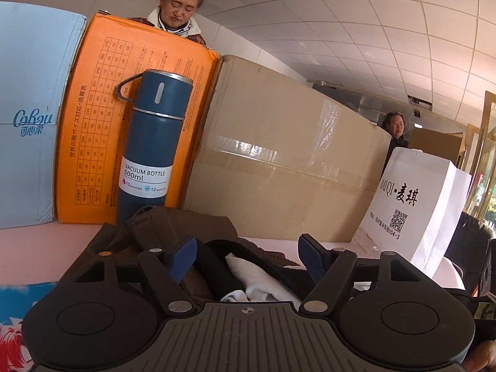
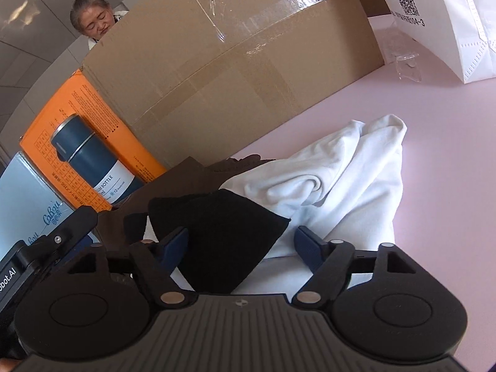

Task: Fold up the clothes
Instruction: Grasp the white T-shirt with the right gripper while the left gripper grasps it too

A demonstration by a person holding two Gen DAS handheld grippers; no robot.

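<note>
A heap of clothes lies on the pink table (image 2: pixel 434 155): a brown garment (image 1: pixel 173 226), a black garment (image 2: pixel 223 232) and a crumpled white garment (image 2: pixel 341 173). My left gripper (image 1: pixel 249 259) is open just above the heap, with black and white cloth (image 1: pixel 257 279) between its blue fingers. My right gripper (image 2: pixel 241 248) is open, with a point of the black garment lying between its fingers and white cloth under it. The left gripper's body shows at the left edge of the right wrist view (image 2: pixel 46 248).
A blue vacuum bottle (image 1: pixel 152 142) stands behind the heap, against an orange box (image 1: pixel 93 124). A large taped cardboard box (image 1: pixel 279 155) and a pale blue tissue pack (image 1: pixel 28 117) line the back. A white paper bag (image 1: pixel 412 204) stands at the right. Two people stand behind the boxes.
</note>
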